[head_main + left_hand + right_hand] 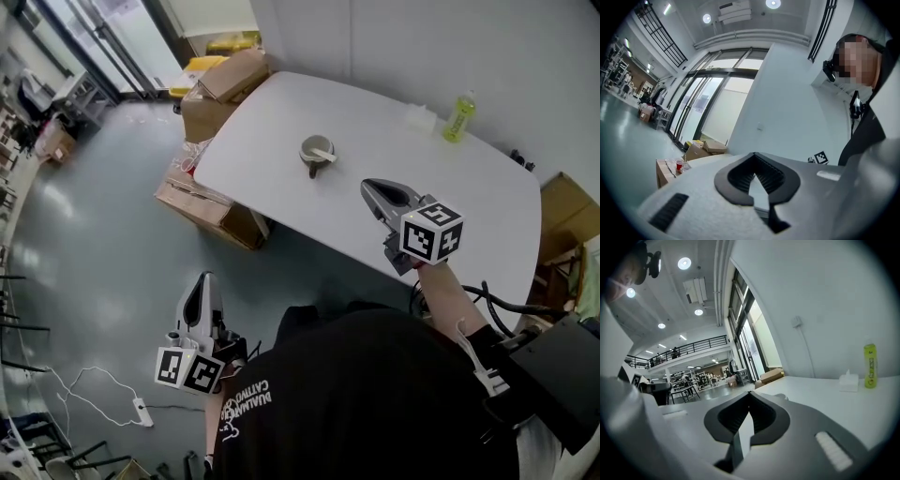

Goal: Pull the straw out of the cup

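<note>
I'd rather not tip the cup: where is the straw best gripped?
Probably the end of the straw that leans on the right rim of the cup in the head view, taken from above with the right gripper, the nearer one. Only that end shows clear of the cup.

We look from the head steeply down, from well above, over the white table [487,206] and the grey floor [94,244]. The camera on the left gripper [203,281] sits low beside the table, facing level toward the glass front [701,108] and the cardboard boxes [701,149]. The one on the right gripper [373,190] rides just over the tabletop, looking across it to the green bottle [869,365]. Table, boxes and bottle also show from the head.
</note>
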The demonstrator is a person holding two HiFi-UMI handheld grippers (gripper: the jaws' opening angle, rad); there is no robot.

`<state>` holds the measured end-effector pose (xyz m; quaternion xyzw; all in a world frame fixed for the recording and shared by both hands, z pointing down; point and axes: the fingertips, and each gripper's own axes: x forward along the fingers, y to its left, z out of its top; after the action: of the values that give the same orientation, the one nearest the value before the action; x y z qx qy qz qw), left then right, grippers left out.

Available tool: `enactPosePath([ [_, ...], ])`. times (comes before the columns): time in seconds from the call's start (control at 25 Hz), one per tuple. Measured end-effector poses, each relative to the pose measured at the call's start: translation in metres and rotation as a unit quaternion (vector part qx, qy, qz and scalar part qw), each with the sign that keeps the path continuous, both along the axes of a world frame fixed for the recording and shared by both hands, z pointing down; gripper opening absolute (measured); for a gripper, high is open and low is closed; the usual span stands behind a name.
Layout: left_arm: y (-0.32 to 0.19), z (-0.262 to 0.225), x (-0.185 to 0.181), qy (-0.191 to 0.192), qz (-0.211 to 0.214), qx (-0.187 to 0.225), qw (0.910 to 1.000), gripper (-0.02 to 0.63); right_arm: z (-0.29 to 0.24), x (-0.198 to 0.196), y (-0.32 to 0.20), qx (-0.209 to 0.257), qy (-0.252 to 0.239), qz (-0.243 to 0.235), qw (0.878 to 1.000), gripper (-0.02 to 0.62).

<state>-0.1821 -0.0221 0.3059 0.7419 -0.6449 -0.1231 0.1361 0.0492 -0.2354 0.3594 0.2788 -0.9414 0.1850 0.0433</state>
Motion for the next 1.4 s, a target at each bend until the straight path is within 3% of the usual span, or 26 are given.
enactPosePath([
  [0.2,-0.013,0.032,-0.002,-0.005,0.017,-0.033,0.9993,0.002,0.039,-0.005,-0.011,-0.028,0.018,0.023,0.999,0.006],
  [0.36,-0.029,0.057,-0.013,0.012,0.031,-0.056,0.9979,0.002,0.065,-0.016,-0.015,-0.049,0.031,0.027,0.998,0.006],
  [0.52,-0.076,0.073,-0.014,0.037,0.071,-0.061,0.9950,0.002,0.075,-0.020,-0.027,-0.054,0.039,0.037,0.997,0.006],
  [0.72,-0.147,0.074,-0.017,0.039,0.121,-0.051,0.9906,0.002,0.080,-0.043,-0.056,-0.058,0.038,0.041,0.997,0.006],
  [1.12,-0.256,0.118,-0.001,0.055,0.251,-0.109,0.9602,0.003,0.122,-0.051,-0.097,-0.119,0.043,0.105,0.986,0.006],
  [1.4,-0.318,0.133,0.005,0.043,0.328,-0.124,0.9354,0.002,0.145,-0.051,-0.123,-0.182,-0.026,0.173,0.968,0.006],
])
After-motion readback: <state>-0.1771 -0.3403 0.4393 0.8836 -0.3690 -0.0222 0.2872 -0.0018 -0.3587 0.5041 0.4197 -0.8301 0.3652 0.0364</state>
